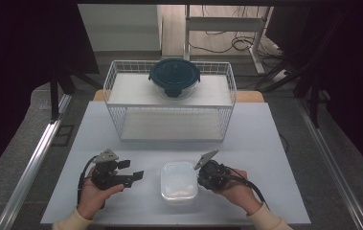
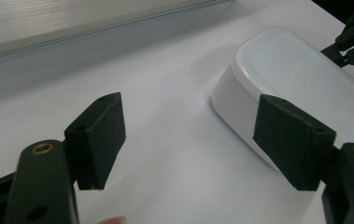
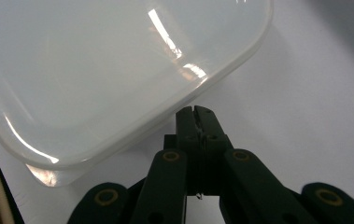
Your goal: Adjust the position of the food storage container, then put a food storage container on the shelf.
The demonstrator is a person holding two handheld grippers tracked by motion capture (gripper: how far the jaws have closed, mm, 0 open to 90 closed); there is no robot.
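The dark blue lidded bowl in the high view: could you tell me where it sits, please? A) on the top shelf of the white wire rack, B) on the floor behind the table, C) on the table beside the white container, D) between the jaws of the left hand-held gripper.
A: the dark blue lidded bowl rests on the upper shelf of the white wire rack, far behind the white container.

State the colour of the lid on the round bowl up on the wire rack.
Dark teal-blue lid, clearest in the high view.
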